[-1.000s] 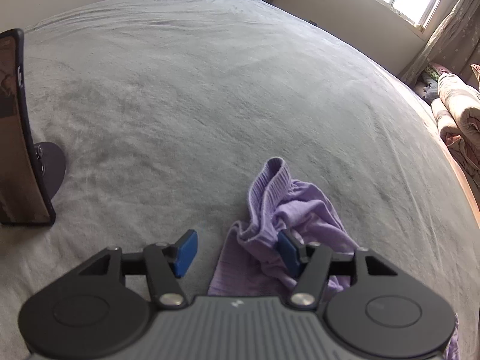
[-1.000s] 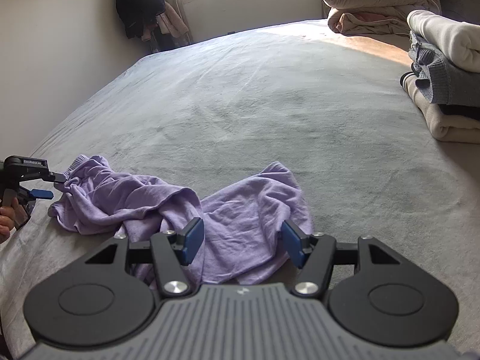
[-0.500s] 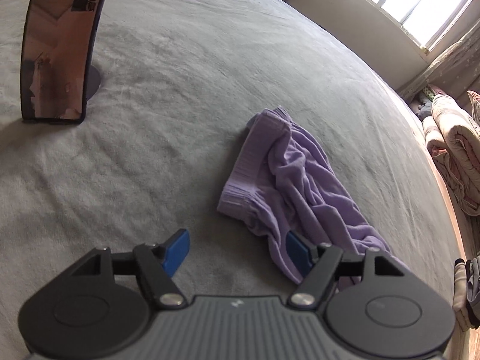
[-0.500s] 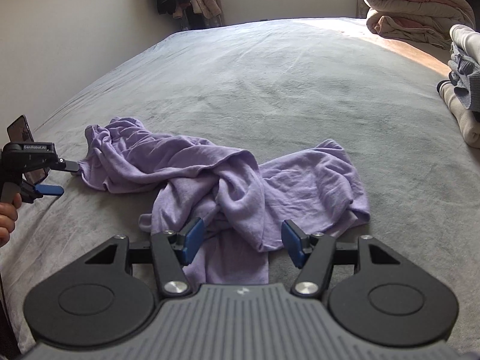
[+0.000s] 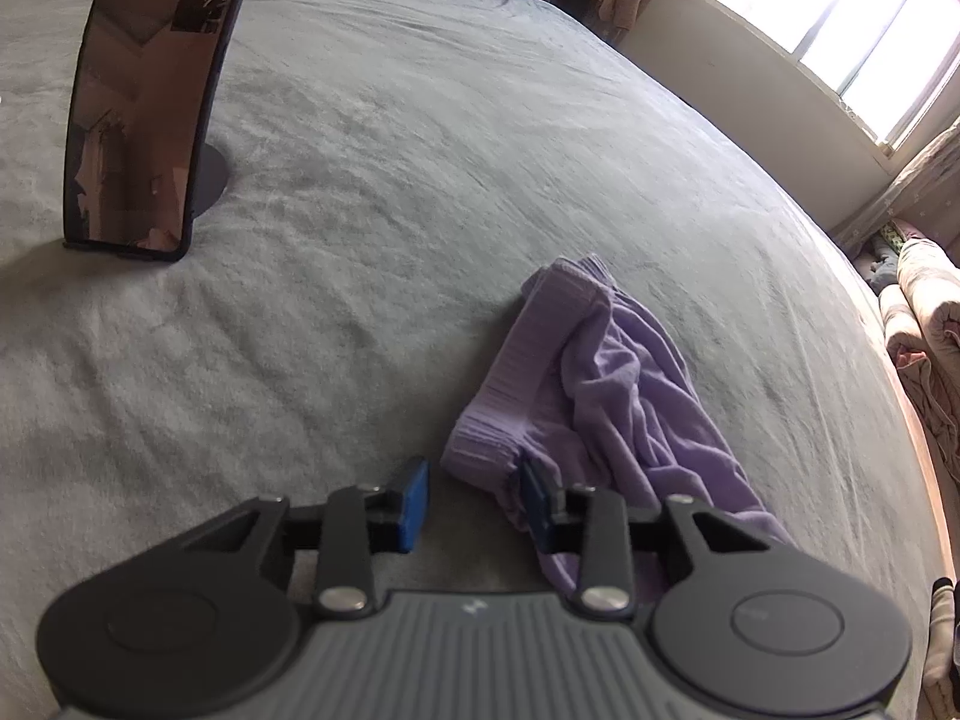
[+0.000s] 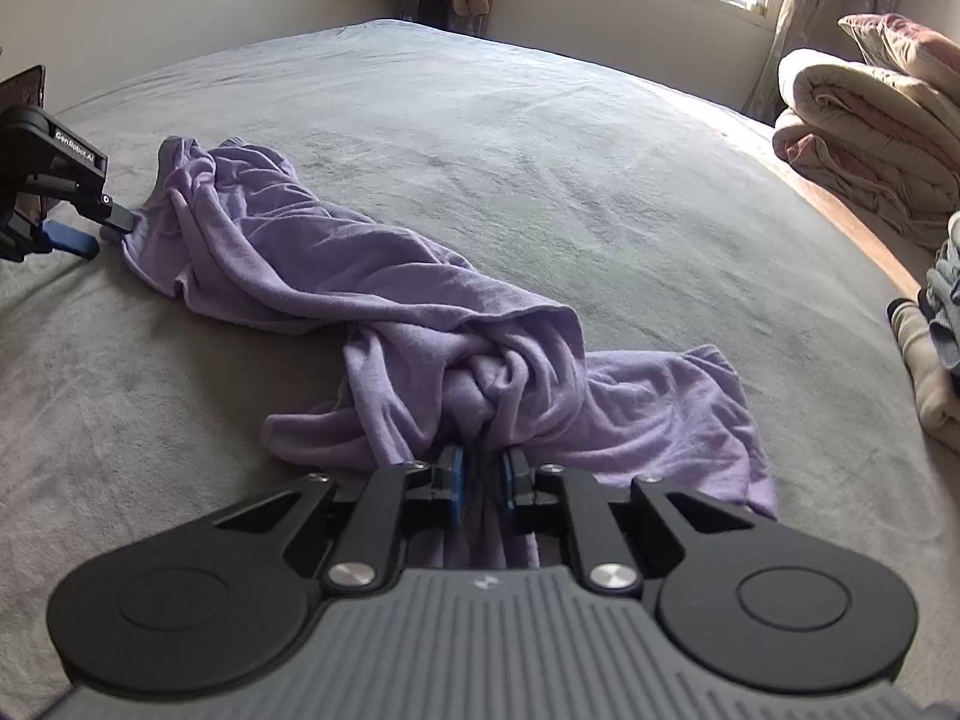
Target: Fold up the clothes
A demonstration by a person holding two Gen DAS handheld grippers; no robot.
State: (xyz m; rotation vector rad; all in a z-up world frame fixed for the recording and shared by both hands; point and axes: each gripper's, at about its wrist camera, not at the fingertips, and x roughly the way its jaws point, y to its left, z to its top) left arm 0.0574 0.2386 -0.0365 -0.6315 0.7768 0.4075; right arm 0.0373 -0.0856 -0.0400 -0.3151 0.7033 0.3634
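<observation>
While bunched, garment in right tool.

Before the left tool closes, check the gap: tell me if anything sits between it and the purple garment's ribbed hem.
Nothing visible does. The left tool is open at the ribbed hem of the purple garment, with only bare grey blanket between. The standing phone is well off to the side.

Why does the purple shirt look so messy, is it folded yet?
Not folded. The purple garment lies twisted and bunched on the grey bed, with a knot of cloth near the right tongs, which pinch it.
</observation>
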